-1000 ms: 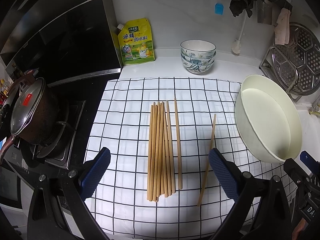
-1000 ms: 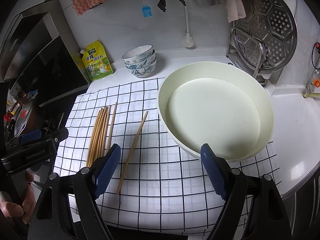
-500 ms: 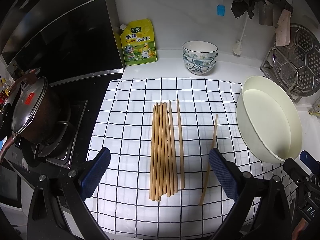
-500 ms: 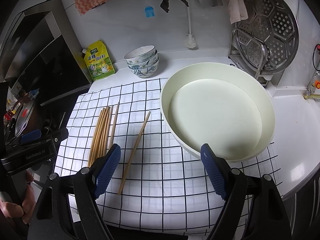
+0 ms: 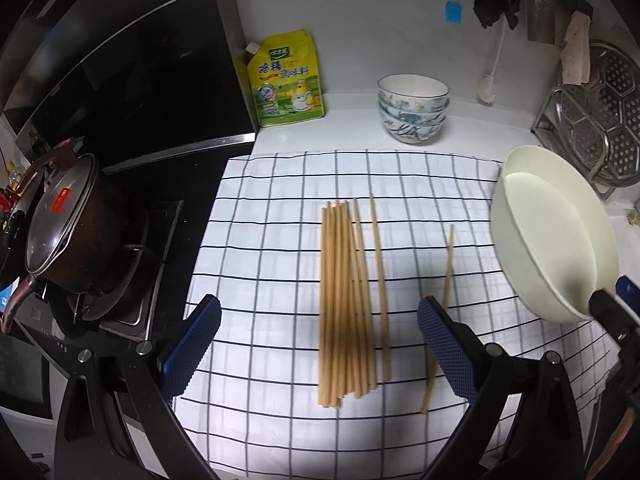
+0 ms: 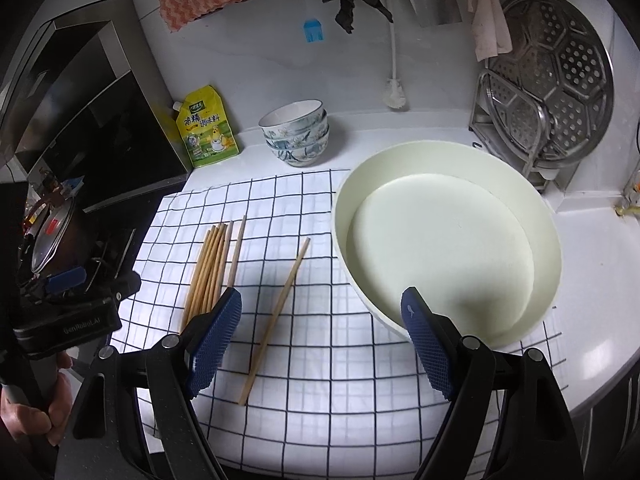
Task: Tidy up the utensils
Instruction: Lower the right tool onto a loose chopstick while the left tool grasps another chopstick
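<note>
A bundle of several wooden chopsticks (image 5: 344,300) lies lengthwise on the checked cloth (image 5: 260,240); it also shows in the right wrist view (image 6: 210,268). One single chopstick (image 5: 440,312) lies apart to the right, between the bundle and the cream basin (image 5: 560,240). In the right wrist view the single chopstick (image 6: 278,316) lies left of the basin (image 6: 444,252). My left gripper (image 5: 320,344) is open and empty above the near end of the bundle. My right gripper (image 6: 320,340) is open and empty, above the cloth near the single chopstick and the basin's near rim.
A stack of patterned bowls (image 5: 414,108) and a yellow seasoning pouch (image 5: 286,80) stand at the back. A lidded pot (image 5: 68,228) sits on the stove at left. A metal steamer rack (image 6: 548,92) stands behind the basin. The left gripper's body (image 6: 68,312) shows at left.
Both views have shifted slightly: the chopsticks and the basin have slid a little to the right in each. The left view is a little blurred. Nothing on the cloth has moved.
</note>
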Available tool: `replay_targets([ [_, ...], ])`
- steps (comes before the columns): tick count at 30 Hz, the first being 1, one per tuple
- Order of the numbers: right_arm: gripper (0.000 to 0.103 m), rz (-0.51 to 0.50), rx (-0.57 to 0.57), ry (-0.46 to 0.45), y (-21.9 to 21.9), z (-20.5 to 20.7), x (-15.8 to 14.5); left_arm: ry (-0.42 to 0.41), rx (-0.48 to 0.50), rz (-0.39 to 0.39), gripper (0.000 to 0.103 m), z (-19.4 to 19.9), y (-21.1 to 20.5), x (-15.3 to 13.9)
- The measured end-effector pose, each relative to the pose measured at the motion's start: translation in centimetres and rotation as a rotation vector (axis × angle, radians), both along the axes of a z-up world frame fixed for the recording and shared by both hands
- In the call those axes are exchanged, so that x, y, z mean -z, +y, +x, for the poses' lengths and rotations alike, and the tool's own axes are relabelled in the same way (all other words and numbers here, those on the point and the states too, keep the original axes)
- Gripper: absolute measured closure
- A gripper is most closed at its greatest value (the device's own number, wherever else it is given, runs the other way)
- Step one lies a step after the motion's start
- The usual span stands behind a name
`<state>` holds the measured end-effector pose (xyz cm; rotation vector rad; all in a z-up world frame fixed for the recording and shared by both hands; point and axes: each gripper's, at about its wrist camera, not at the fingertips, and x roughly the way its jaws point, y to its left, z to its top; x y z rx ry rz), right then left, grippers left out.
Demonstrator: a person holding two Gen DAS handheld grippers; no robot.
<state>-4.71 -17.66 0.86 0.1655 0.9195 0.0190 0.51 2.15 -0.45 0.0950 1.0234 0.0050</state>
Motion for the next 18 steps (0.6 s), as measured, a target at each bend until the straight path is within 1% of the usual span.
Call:
replay_targets([
  [3,0.025,0.010,-0.010,-0.001,0.4,0.6,0.4,-0.012,-0.011,0.002,0.006,0.2,1.0,0.5],
  [6,0.025,-0.004,-0.018,0.026,1.4,1.7,1.0,-0.002,-0.023,-0.009,0.006,0.8,2.2,1.2],
  [8,0.025,-0.005,-0.014,0.022,2.1,2.3,1.2,0.006,-0.021,-0.013,0.006,1.2,2.9,1.4],
  [9,0.025,0.004,-0.009,0.015,2.4,2.4,1.4,-0.010,-0.013,-0.008,0.006,1.1,3.2,1.3],
  [10,0.025,0.019,-0.004,0.010,2.9,2.5,1.6,-0.033,-0.005,0.012,0.006,1.1,3.5,1.2],
  [12,0.025,0.030,-0.010,0.014,3.7,2.8,2.0,-0.046,0.007,0.015,0.006,1.4,4.2,1.4],
  [15,0.025,0.027,-0.035,0.027,5.4,3.0,3.3,-0.048,0.004,0.005,0.006,1.8,5.3,2.2],
  [18,0.025,0.049,-0.024,0.053,6.3,3.3,5.0,-0.033,0.007,0.023,0.006,2.5,6.1,3.5],
])
